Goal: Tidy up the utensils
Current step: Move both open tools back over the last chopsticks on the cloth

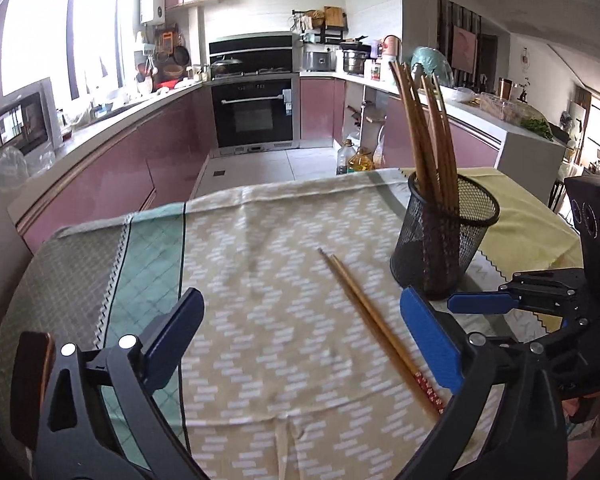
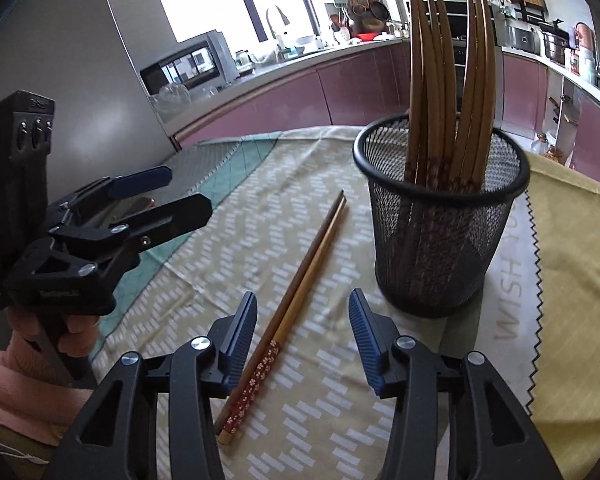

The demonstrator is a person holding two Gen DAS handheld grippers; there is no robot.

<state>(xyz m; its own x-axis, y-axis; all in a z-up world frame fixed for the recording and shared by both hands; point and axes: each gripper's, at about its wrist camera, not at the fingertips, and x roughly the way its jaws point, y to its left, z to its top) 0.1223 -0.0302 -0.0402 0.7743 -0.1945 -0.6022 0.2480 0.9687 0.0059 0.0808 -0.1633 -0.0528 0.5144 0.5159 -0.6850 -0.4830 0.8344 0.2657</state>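
Note:
A pair of wooden chopsticks [image 1: 374, 322] with red flowered handles lies flat on the patterned cloth; it also shows in the right wrist view [image 2: 300, 292]. A black mesh cup [image 1: 444, 236] stands upright to its right and holds several wooden chopsticks [image 2: 444, 92]; the cup also shows in the right wrist view [image 2: 440, 232]. My left gripper [image 1: 300, 340] is open and empty, low over the cloth, left of the loose pair. My right gripper [image 2: 302, 340] is open, its jaws on either side of the pair's handle end, not closed on it.
The table carries a beige zigzag cloth [image 1: 260, 280], a green-grey cloth [image 1: 80, 280] at the left and a yellow cloth [image 2: 572, 260] at the right. Beyond the table edge are pink kitchen cabinets [image 1: 112, 168], an oven [image 1: 254, 112] and oil bottles [image 1: 356, 158] on the floor.

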